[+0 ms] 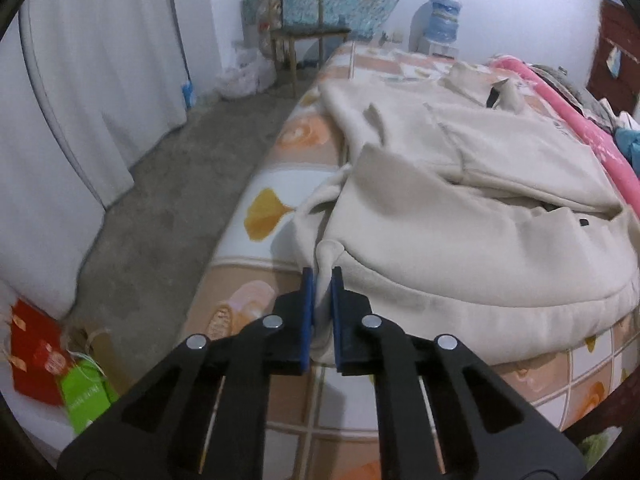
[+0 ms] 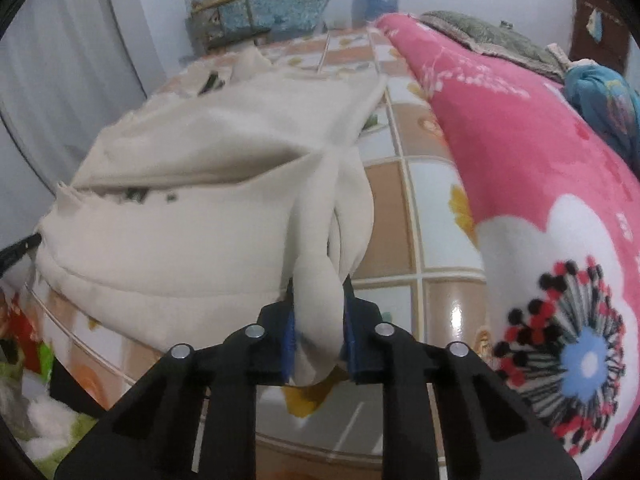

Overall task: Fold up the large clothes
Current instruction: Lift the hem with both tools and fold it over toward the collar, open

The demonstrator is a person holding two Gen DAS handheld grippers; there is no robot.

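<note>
A cream hooded garment (image 1: 460, 200) lies spread across a bed (image 1: 280, 400) covered with a tile-patterned sheet of orange and yellow flowers. The garment sits toward the bed's near edge, its hem closest to the cameras and its hood end far away toward the wall.

The left tool (image 1: 321, 312) has its blue-padded jaws drawn narrow, pinching a thin fold at the near left corner of the hem. The right tool (image 2: 319, 328) clamps a thicker bunch of the same cream cloth at the near right corner; this bunch hangs down between the pads, and the jaws stand a little wider apart around it. The cloth there is blurred, so whether it is hem or sleeve is hard to tell.

To the right of the garment a pink flowered blanket (image 2: 520, 160) runs along the bed, apart from it. Beyond the bed's far end stand a wooden chair (image 1: 304, 28) and a blue water bottle (image 1: 444, 20). White curtains (image 1: 100, 60) hang at the left, above a bare grey floor (image 1: 160, 200).
</note>
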